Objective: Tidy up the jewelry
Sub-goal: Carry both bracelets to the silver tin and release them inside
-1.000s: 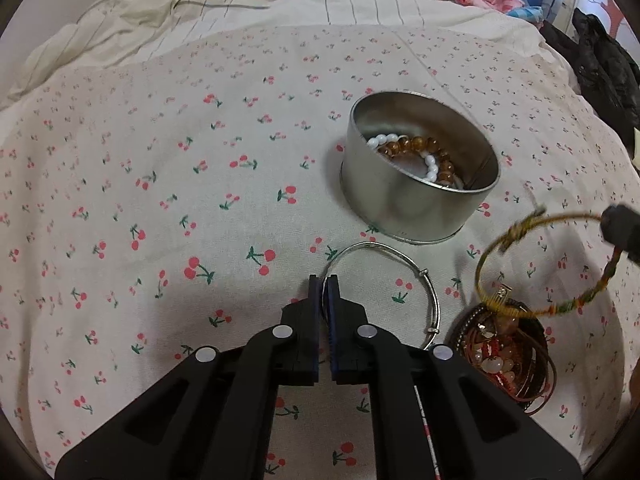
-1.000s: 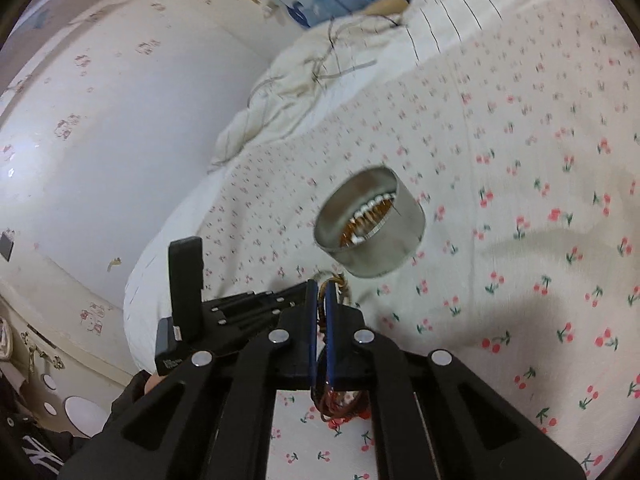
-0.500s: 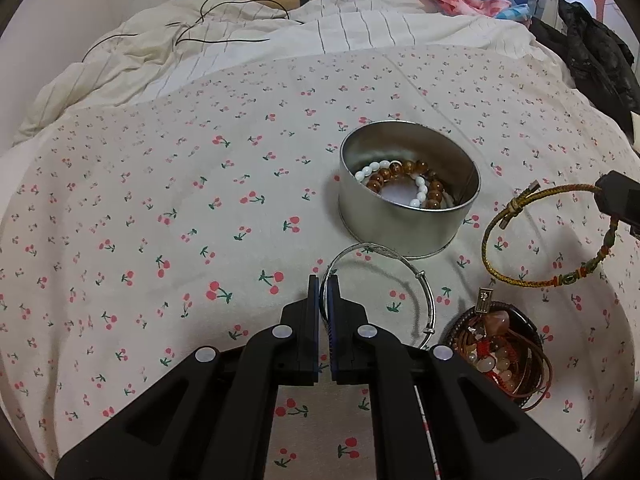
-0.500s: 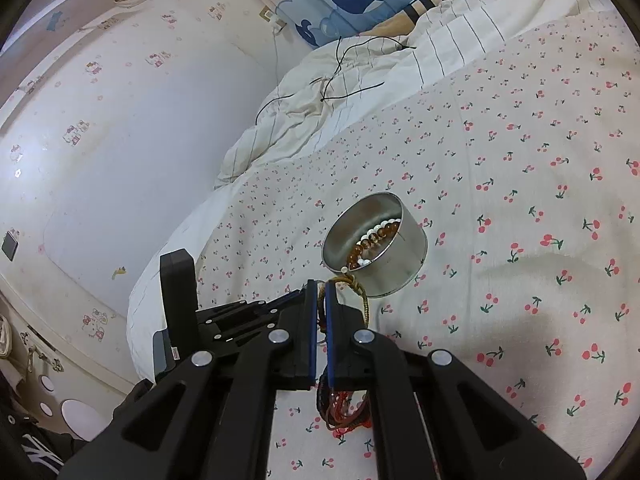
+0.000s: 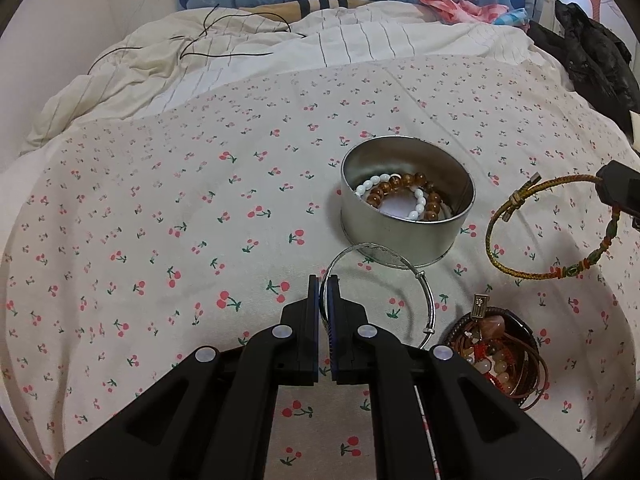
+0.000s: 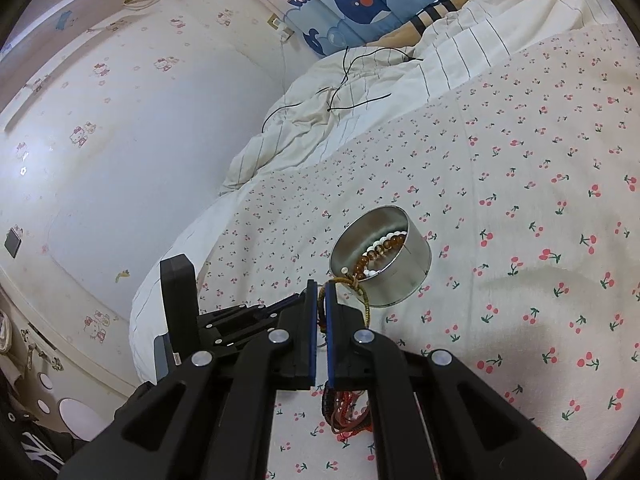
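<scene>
A round silver tin (image 5: pixel 406 226) stands on the cherry-print sheet and holds white and amber bead bracelets (image 5: pixel 404 200). My left gripper (image 5: pixel 324 284) is shut on a thin silver bangle (image 5: pixel 416 276), which leans against the tin's front. My right gripper (image 6: pixel 320 292) is shut on a yellow-green woven cord bracelet (image 5: pixel 520 272), held in the air to the right of the tin (image 6: pixel 380 256). The right gripper's tip shows at the left wrist view's right edge (image 5: pixel 620 192).
A heap of red, brown and beaded bracelets (image 5: pixel 496 356) lies on the sheet at the front right, below the cord bracelet. A rumpled striped quilt (image 5: pixel 280 48) with a black cable lies behind. Dark clothing (image 5: pixel 592 52) sits at the far right. A wall (image 6: pixel 140 140) borders the bed's left.
Both grippers have risen and pulled back, so the tin looks smaller and farther. The cord bracelet hangs higher above the heap. The bangle stays in the left gripper.
</scene>
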Action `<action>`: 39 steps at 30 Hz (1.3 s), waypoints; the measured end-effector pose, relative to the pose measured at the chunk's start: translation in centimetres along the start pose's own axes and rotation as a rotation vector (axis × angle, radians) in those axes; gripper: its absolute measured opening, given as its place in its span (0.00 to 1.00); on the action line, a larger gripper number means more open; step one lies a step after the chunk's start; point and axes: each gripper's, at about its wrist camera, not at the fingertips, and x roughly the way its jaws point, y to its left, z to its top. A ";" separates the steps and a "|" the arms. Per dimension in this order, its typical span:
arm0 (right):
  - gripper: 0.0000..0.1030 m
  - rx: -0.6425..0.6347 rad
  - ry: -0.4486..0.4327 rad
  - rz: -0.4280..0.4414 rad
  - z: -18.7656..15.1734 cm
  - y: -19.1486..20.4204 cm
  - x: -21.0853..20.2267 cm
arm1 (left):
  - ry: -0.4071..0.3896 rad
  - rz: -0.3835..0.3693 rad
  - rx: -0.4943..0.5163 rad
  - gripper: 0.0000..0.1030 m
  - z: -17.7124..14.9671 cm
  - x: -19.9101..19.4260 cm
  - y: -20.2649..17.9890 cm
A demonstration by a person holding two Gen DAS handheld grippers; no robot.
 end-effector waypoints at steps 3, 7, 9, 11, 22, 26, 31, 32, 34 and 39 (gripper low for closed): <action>0.04 -0.001 0.000 -0.001 0.0 0.0 0.1 | -0.010 0.014 0.010 0.03 0.0 -0.2 -0.1; 0.04 -0.001 -0.003 0.000 0.1 0.1 0.1 | -0.022 0.028 0.025 0.03 0.0 -0.5 -0.4; 0.04 -0.002 -0.004 0.001 0.1 0.1 0.0 | -0.025 0.034 0.029 0.03 0.1 -0.6 -0.5; 0.04 -0.002 -0.004 0.001 0.1 0.1 0.0 | -0.028 0.037 0.032 0.03 0.1 -0.6 -0.5; 0.04 0.000 -0.041 -0.002 0.7 0.0 -0.8 | -0.063 -0.001 -0.004 0.03 0.8 -1.9 0.3; 0.04 0.018 -0.076 -0.012 1.3 -0.3 -1.5 | -0.099 -0.050 -0.058 0.03 1.9 -3.1 1.5; 0.04 0.031 -0.089 -0.020 1.4 -0.7 -1.8 | -0.110 -0.090 -0.074 0.03 3.8 -2.5 1.4; 0.04 0.031 -0.090 -0.020 1.5 -0.6 -1.8 | -0.105 -0.103 -0.073 0.03 4.3 -2.0 1.1; 0.04 0.035 -0.096 -0.019 1.5 -0.6 -1.9 | -0.098 -0.100 -0.058 0.03 4.7 -1.3 0.5; 0.04 0.045 -0.109 -0.018 1.7 -0.8 -2.1 | -0.068 -0.122 -0.048 0.04 5.7 1.1 -0.8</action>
